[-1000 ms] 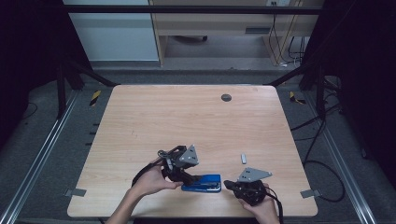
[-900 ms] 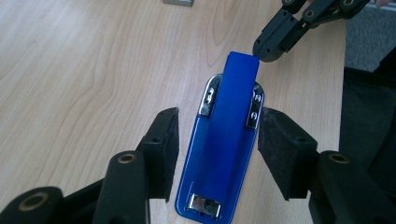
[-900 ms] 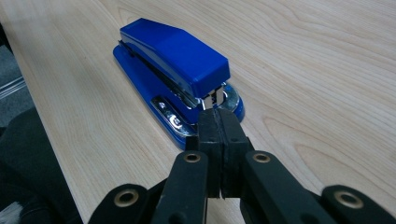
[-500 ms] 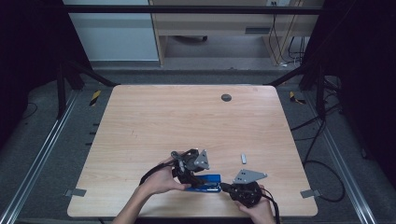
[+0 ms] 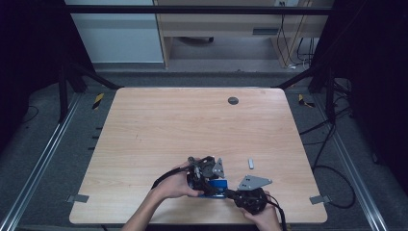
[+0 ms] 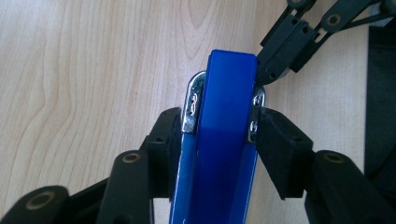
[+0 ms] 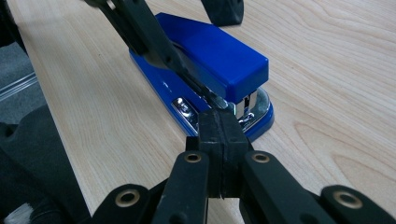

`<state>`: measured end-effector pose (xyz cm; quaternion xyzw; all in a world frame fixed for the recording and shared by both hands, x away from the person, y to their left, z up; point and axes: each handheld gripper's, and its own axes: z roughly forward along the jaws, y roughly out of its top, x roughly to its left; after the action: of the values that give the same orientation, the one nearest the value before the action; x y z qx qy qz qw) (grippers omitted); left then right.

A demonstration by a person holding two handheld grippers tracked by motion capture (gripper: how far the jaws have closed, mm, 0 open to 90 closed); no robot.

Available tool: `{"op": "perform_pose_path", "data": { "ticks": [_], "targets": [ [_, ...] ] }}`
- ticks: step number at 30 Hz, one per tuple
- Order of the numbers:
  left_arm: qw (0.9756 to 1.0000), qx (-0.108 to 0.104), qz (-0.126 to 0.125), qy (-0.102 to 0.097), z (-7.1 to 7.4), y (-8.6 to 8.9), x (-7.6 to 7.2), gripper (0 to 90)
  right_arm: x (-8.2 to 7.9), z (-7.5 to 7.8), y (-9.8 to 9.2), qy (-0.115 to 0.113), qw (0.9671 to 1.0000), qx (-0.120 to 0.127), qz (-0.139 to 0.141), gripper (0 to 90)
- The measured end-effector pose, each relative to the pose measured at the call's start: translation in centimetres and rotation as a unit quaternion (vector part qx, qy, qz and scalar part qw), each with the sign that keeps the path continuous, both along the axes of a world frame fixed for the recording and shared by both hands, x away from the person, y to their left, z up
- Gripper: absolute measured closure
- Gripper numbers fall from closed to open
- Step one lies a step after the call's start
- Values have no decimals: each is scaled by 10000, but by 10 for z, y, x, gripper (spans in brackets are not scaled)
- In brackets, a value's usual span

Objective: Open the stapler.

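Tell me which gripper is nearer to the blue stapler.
Left. The left gripper straddles the blue stapler, one pad on each side of it. The right gripper, jaws shut together, sits just off the stapler's metal front end.

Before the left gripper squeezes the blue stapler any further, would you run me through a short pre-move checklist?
1. Stapler between the left gripper's pads, its jaws having just been closing: ok.
2. Pads pressing its sides: cannot tell.
3. Stapler flat on the table: ok.
4. Right gripper shut, its tip at the stapler's front end: ok.
5. Small grey piece apart from the work: ok.
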<state>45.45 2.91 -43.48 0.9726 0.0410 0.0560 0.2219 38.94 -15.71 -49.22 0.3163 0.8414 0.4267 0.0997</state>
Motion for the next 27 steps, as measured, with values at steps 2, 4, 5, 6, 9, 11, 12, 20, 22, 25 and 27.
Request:
{"op": "perform_pose_path", "data": {
  "ticks": [2, 4, 5, 6, 9, 11, 12, 20, 22, 25, 27],
  "targets": [
    [10000, 73, -38, 29, -2, -2, 1, 532, 0, 0, 1, 22, 10000, 3, -5, 900],
    [9998, 163, -81, 36, -4, -3, 3, 552, 1, -1, 2, 7, 10000, -18, -3, 900],
    [9997, 201, -90, 54, -4, -4, 3, 553, 1, -1, 2, 15, 10000, -18, 9, 900],
    [9997, 207, -80, 55, -5, -4, 3, 558, 1, -2, 3, 10, 10000, -30, 13, 900],
    [9996, 264, -110, 73, -7, -6, 5, 575, 1, -2, 4, 5, 10000, -60, 27, 900],
    [9995, 286, -126, 81, -8, -8, 5, 581, 1, -3, 5, -3, 10000, -62, 24, 900],
    [9996, 260, -110, 91, -8, -9, 5, 586, 1, -3, 5, -8, 10000, -50, 22, 900],
    [9990, 368, -207, 134, -9, -13, 7, 616, 2, -4, 5, -72, 10000, -28, 5, 900],
    [9989, 401, -223, 128, -9, -14, 6, 625, 3, -4, 5, -91, 10000, -22, 4, 900],
    [9986, 441, -262, 112, -9, -15, 6, 631, 3, -4, 6, -83, 10000, 4, -7, 900],
    [9986, 435, -271, 111, -9, -15, 6, 634, 3, -4, 5, -82, 10000, 11, -3, 900]
  ]
}}
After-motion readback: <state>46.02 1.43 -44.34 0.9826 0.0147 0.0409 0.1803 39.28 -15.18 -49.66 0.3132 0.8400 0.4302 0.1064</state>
